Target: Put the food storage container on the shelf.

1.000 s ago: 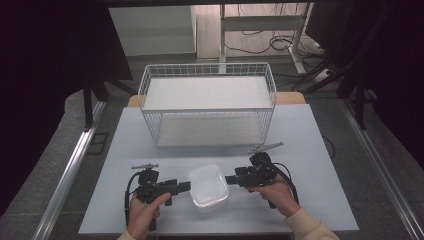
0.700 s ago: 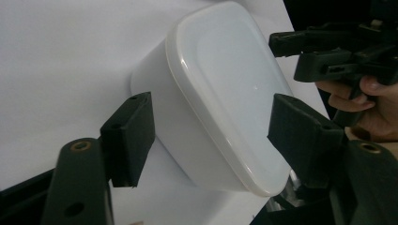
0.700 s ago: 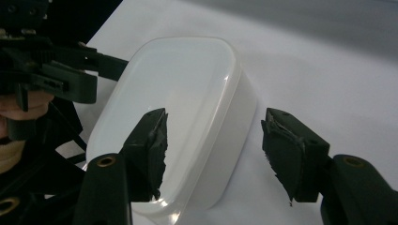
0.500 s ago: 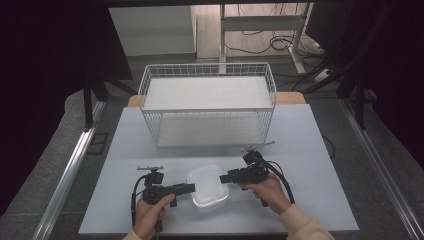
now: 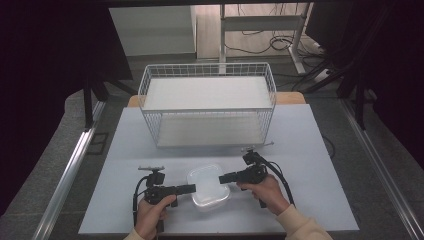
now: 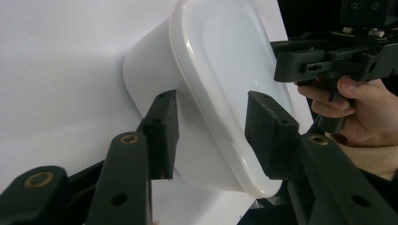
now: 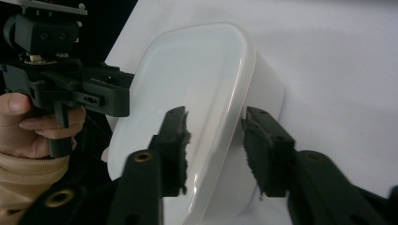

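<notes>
Both black two-jaw grippers are brought to opposite sides of a translucent white lidded plastic container (image 5: 208, 186); the left gripper (image 5: 187, 188) is seen in its own view with jaws spread wide astride the lid rim, one pad below the rim against the tub wall and one over the lid, with nothing yet clamped; the right gripper (image 5: 226, 177) is likewise parted across the rim on the far side, gaps being visible at both pads. A paired grasp at the rim is judged to be intended, perhaps to steady or lift the container. The container rests on the pale blue-grey tabletop (image 5: 310, 150), near its front edge, between the two hands and well short of the white wire two-shelf basket rack (image 5: 207, 110) behind it. The container's contents cannot be made out through the cloudy lid; whether the pads actually touch plastic cannot be told; the forearms are cut off by the lower frame edge.
</notes>
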### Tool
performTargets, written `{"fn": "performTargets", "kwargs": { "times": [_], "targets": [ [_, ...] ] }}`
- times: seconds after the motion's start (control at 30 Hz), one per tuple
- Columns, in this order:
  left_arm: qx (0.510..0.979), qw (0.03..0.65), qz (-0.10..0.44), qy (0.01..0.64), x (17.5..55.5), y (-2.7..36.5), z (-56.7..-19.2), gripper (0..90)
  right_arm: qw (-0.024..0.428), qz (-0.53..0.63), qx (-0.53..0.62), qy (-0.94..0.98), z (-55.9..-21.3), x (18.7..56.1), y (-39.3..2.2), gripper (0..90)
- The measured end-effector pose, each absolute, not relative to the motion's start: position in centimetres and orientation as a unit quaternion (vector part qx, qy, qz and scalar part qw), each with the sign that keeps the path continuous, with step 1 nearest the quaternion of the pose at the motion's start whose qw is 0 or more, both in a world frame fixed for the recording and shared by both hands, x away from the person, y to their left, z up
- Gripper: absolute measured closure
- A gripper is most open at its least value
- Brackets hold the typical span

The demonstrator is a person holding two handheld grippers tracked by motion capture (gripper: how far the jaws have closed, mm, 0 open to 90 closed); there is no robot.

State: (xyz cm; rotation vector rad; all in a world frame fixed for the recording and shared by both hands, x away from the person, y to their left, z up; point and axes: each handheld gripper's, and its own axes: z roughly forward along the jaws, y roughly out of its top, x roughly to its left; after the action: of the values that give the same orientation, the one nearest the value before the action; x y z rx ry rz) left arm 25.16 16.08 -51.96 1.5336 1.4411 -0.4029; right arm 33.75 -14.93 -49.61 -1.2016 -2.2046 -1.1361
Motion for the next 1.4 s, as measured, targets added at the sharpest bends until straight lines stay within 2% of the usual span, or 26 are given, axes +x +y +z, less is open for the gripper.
{"fn": "performTargets", "kwargs": {
  "times": [0.2, 0.53, 0.77, 1.4],
  "targets": [
    [0.630, 0.487, -0.147, 0.587, 25.1, 16.1, -51.5, 66.7, 0.211, -0.408, -0.448, -0.767, -49.6, 33.3, -15.7, 68.4],
    [0.636, 0.495, -0.126, 0.579, 24.7, 16.6, -50.8, 71.5, 0.210, -0.433, -0.441, -0.757, -48.7, 32.1, -15.8, 74.2],
    [0.640, 0.504, -0.119, 0.567, 24.4, 16.9, -50.3, 76.3, 0.194, -0.446, -0.432, -0.759, -48.1, 31.4, -15.9, 78.9],
    [0.653, 0.509, -0.103, 0.551, 24.3, 17.2, -49.5, 78.4, 0.163, -0.460, -0.401, -0.775, -47.2, 31.0, -15.8, 80.7]
  ]
}}
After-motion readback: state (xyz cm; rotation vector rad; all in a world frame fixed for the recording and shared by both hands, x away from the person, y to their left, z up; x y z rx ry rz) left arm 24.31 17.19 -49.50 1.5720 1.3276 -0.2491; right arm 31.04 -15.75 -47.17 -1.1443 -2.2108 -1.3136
